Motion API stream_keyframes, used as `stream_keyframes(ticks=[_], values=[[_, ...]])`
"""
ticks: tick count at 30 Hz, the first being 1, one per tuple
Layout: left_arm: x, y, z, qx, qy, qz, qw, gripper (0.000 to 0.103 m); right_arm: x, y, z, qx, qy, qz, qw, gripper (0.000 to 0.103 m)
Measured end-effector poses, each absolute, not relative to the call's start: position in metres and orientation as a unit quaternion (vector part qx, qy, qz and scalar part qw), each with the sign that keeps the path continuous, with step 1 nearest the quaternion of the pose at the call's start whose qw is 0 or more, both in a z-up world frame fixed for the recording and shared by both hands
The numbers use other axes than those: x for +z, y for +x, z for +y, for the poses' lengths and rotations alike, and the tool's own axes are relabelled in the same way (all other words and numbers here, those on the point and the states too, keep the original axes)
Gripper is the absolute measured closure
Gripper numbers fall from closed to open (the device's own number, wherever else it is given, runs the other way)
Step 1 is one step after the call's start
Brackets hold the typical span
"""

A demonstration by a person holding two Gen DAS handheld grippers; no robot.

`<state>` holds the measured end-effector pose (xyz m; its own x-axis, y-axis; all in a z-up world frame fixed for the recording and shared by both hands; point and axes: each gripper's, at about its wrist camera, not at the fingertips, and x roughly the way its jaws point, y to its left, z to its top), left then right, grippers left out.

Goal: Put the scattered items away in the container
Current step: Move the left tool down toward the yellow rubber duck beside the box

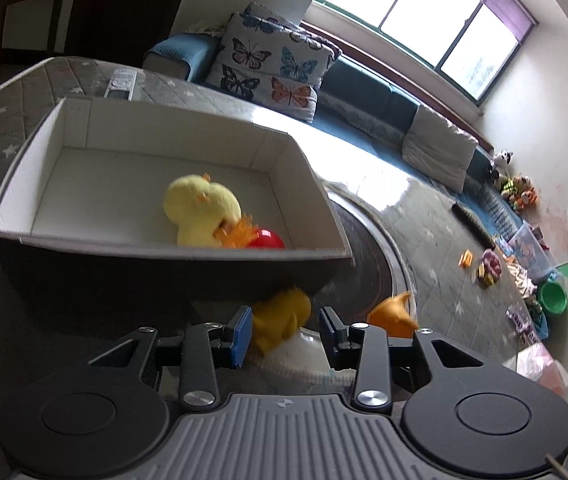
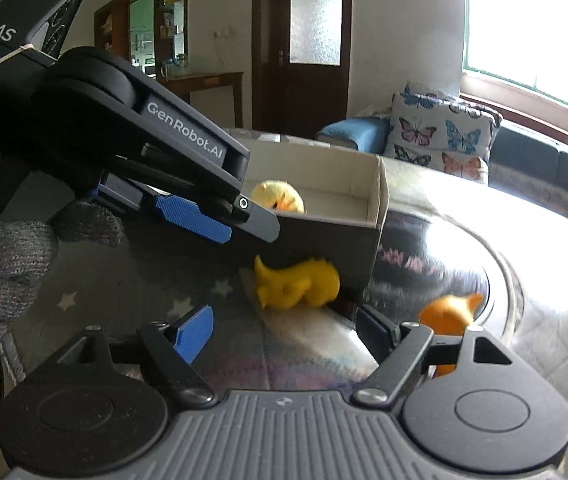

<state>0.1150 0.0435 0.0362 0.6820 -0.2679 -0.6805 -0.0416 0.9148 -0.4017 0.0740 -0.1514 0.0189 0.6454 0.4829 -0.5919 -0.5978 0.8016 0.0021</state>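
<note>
The yellow toy figure [image 1: 280, 320] is seen lying on its side on the glossy desk [image 2: 424, 248], touching or just short of the dark outer wall of the container [image 1: 164, 268] — outside it, not in it. In the right wrist view its long axis is seen to run left to right, parallel to that wall, with the pointed end toward the left.

The left gripper [image 1: 286, 330] is held with its jaws spread and nothing pinched; in its own view the yellow figure sits directly between the two blue pads [image 1: 243, 334], slightly nearer the left one, with no contact that can be made out. The right gripper [image 2: 284, 330] is likewise spread and empty, and the figure lies ahead of its jaws, roughly centred but further off. The left gripper is therefore judged the nearer and better placed for this piece.

An orange toy figure [image 2: 450, 312] is seen further right on the desk, just beyond the right gripper's right-hand jaw and well apart from the container — the right hand is judged the closer one for it.

Inside the container a yellow plush chick [image 1: 202, 210] and a red ball [image 1: 266, 239] are already lodged against the near wall. The coming grasp is judged to depend on the jaws closing across the figure's short axis, with the wall close behind it.
</note>
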Motion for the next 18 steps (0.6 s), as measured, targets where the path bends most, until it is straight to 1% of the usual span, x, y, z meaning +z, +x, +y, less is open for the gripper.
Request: stream_keyframes(ticks=[18], values=[[0.018, 0.111, 0.037, -0.048, -0.18, 0.417, 0.89, 0.063, 0.004, 0.076, -0.157, 0.296, -0.093, 0.319, 0.896, 0.022]])
